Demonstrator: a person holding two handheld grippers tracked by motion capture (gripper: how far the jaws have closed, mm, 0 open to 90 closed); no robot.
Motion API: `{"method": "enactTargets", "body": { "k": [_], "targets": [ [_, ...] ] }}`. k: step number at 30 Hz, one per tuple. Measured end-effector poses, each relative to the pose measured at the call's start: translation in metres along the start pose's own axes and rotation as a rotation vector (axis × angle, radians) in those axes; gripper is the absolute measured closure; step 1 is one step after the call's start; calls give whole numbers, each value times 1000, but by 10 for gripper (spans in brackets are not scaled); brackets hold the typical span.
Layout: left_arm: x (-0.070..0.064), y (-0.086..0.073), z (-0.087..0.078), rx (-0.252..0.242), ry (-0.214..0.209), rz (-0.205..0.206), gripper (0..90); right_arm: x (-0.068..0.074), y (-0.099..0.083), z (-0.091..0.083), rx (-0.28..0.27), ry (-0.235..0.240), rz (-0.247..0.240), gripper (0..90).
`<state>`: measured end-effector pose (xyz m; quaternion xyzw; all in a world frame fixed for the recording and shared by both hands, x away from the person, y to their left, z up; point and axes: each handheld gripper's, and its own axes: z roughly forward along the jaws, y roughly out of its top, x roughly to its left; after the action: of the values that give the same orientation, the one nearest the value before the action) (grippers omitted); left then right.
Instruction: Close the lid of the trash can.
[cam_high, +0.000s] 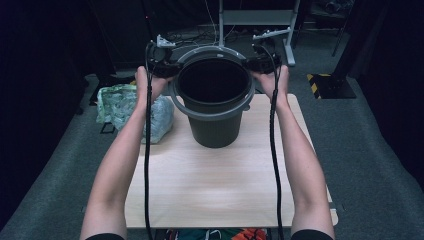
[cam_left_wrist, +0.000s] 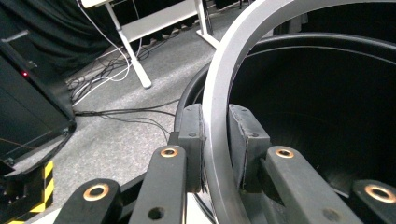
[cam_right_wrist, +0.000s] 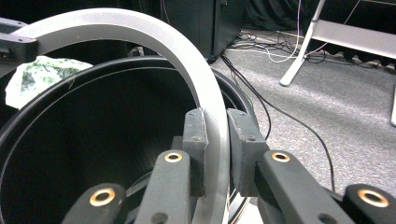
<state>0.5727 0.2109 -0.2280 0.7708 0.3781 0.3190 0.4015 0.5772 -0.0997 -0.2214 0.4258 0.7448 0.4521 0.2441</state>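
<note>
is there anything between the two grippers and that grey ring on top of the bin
Nothing visible. The left gripper and the right gripper each have their jaws already closed on the grey ring, one at each side of the dark bin, with no gap or other object between.

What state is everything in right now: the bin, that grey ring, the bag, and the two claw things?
Bin: upright on the table, open, dark inside.
Ring: raised over the bin's mouth, gripped at both sides.
Left gripper: jaws shut on the ring.
Right gripper: jaws shut on the ring.
Bag: crumpled, lying at the table's left edge.
</note>
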Motion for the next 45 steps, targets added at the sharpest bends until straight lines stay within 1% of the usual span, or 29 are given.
{"method": "enactTargets", "body": {
  "k": [4, 5, 6, 7, 12, 17, 20, 21, 25, 27, 30, 32, 33, 35, 37, 38, 39, 40, 42, 43, 45],
  "targets": [
    [1, 1, 4, 12, 9, 9, 749, -2, 2, 3, 5, 2, 9, 783],
    [1, 2, 5, 13, 10, 4, 746, -2, 2, 3, 3, 5, 15, 784],
    [1, 3, 6, 16, -4, 5, 727, -3, 3, 4, 2, 6, 17, 784],
    [1, 3, 6, 23, -6, 7, 700, -4, 3, 5, 0, 5, 20, 785],
    [1, 6, 8, 26, 1, 11, 663, -6, 5, 7, 0, 9, 38, 786],
    [1, 7, 12, 46, 16, 15, 675, -10, 5, 10, 3, 8, 50, 787],
    [3, 9, 14, 52, 13, 10, 694, -13, 6, 12, 10, 5, 50, 786],
    [3, 9, 15, 51, 16, 13, 694, -13, 6, 12, 16, -4, 51, 786],
    [5, 10, 16, 52, 15, -4, 667, -22, 5, 14, 13, -4, 82, 787],
    [5, 11, 17, 53, 7, -8, 657, -25, 4, 16, 21, -2, 94, 787],
    [4, 11, 19, 69, 6, 2, 656, -28, 3, 19, 25, 5, 118, 788],
    [4, 11, 20, 80, 10, -4, 641, -28, 2, 22, 30, 7, 129, 788],
    [4, 10, 20, 96, 5, -6, 632, -28, 3, 24, 36, 9, 129, 788],
    [5, 9, 21, 111, 5, -12, 619, -27, 3, 26, 44, 8, 125, 788],
    [8, 7, 20, 110, 8, -29, 603, -26, 3, 28, 51, -6, 126, 787],
    [10, 7, 20, 100, 9, -43, 600, -26, 3, 29, 55, -3, 125, 787],
    [11, 6, 19, 98, 2, -50, 598, -26, 3, 30, 60, -1, 128, 787],
    [12, 5, 19, 99, -5, -56, 598, -26, 3, 31, 61, -11, 125, 787],
    [12, 4, 20, 108, -3, -57, 583, -27, 4, 32, 62, -11, 131, 787],
    [11, 4, 20, 118, 0, -55, 566, -26, 4, 33, 68, -18, 129, 787],
    [11, 3, 19, 110, 6, -53, 543, -27, 3, 35, 70, -21, 137, 787]
  ]
}}
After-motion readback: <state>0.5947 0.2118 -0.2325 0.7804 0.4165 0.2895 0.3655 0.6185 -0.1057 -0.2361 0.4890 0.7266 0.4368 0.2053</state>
